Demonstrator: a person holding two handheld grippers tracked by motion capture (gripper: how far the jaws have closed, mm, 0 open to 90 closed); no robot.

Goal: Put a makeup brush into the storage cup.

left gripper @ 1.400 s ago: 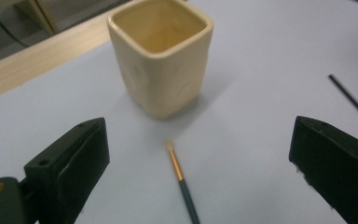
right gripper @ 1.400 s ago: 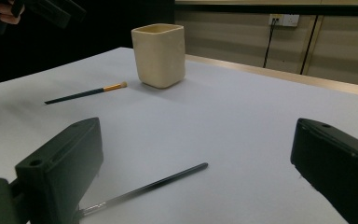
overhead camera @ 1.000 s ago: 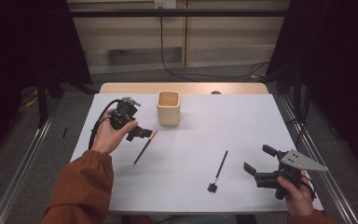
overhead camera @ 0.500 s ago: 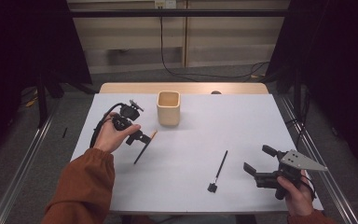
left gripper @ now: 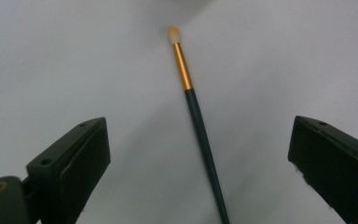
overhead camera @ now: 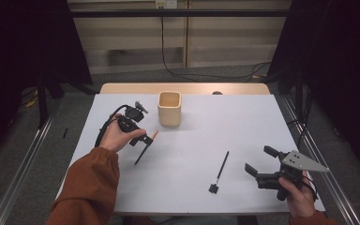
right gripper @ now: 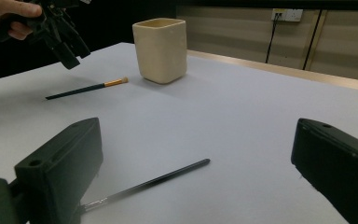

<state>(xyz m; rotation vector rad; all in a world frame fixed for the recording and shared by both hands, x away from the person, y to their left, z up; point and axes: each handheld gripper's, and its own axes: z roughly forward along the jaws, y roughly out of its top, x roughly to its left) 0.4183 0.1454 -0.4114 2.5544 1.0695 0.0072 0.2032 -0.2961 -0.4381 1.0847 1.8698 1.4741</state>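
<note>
A thin dark brush with a gold ferrule and pale tip (overhead camera: 143, 151) lies on the white table, left of centre. My left gripper (overhead camera: 138, 139) hovers just over it, open, jaws pointing down. In the left gripper view the brush (left gripper: 200, 130) runs up between the wide-apart jaws of that gripper (left gripper: 199, 140), untouched. A second black brush (overhead camera: 220, 168) lies right of centre. My right gripper (overhead camera: 258, 160) rests open near the front right edge, holding nothing. From its own view (right gripper: 196, 140), the black brush (right gripper: 154, 182) lies just ahead. A cream square cup (overhead camera: 169, 108) stands upright behind the first brush.
The white table (overhead camera: 225, 122) has a wooden strip along its far edge. In the right gripper view the cup (right gripper: 160, 49), the gold-ferruled brush (right gripper: 86, 88) and the left gripper (right gripper: 58, 35) sit at the far left. Black cables hang behind the table.
My left gripper has dipped slightly and shifted toward the gold-ferruled brush. The right gripper and both brushes have stayed put.
</note>
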